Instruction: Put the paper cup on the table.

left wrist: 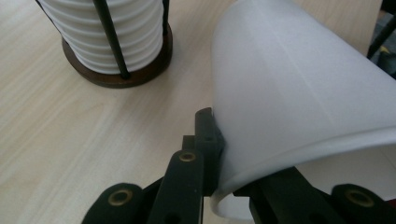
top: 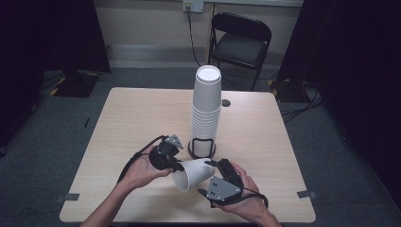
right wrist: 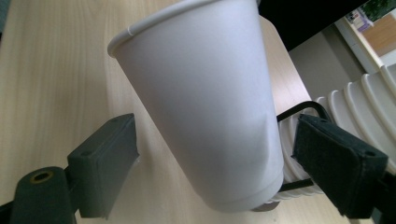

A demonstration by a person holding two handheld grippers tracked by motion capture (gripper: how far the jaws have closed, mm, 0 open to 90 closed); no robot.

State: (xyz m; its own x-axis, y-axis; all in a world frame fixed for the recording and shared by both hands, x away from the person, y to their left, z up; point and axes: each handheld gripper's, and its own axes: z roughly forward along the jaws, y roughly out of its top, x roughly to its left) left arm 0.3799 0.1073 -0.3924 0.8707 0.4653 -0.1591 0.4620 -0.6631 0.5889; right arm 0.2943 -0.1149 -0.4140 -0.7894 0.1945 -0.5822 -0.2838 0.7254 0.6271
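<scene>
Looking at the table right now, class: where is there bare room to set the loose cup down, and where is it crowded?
Free: the light wooden table left of the tall stack of white paper cups, and its right side up to the edge. Crowded: the near middle, where both claws and the single white paper cup sit before the stack's holder.

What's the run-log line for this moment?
left gripper: shut on cup rim | right gripper: open, jaws around cup base | stack: in holder

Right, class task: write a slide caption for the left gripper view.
Left claw pinches the rim of a tilted white paper cup beside the cup stack.
</scene>
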